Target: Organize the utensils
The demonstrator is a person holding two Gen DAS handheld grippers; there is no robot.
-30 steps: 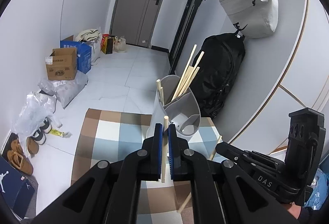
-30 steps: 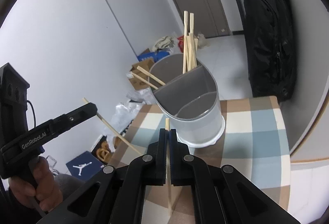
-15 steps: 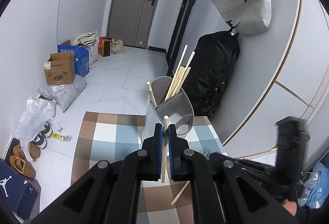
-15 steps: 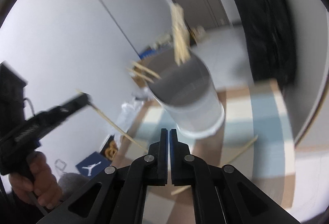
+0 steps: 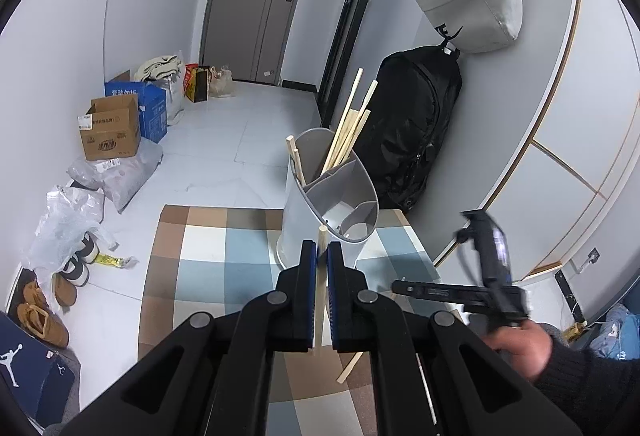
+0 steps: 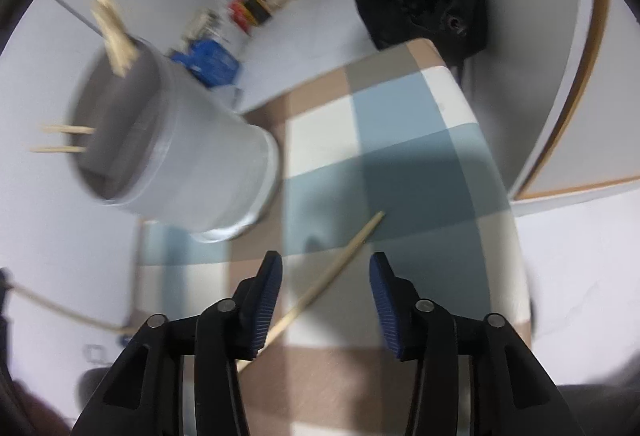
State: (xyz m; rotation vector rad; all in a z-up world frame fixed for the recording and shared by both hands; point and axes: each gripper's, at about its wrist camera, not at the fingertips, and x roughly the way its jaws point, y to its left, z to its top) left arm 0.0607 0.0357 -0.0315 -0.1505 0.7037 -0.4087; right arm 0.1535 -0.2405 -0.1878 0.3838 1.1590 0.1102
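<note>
**Left clamps one chopstick; a loose one lies on the cloth**

Chopstick (image 5: pixel 320 300) sits upright betw. the left gripper (image 5: pixel 322 256) pads, long axis near vertical, top end poking above the fingertips, just in front of the holder (image 5: pixel 328 196).

Loose chopstick (image 6: pixel 320 284) lies flat on the checked cloth (image 6: pixel 400 156), diagonal: far end points away and right, near end runs back under the right gripper (image 6: pixel 326 276). It's in front of the holder and off to its right, not touching it.

Right gripper fingers spread wide w/ nothing betw. them, over the loose stick.

Holder is a grey divided tub on the cloth; several chopsticks (image 5: pixel 348 128) lean out of its back section. Black backpack (image 5: pixel 408 128) stands behind the holder.
</note>
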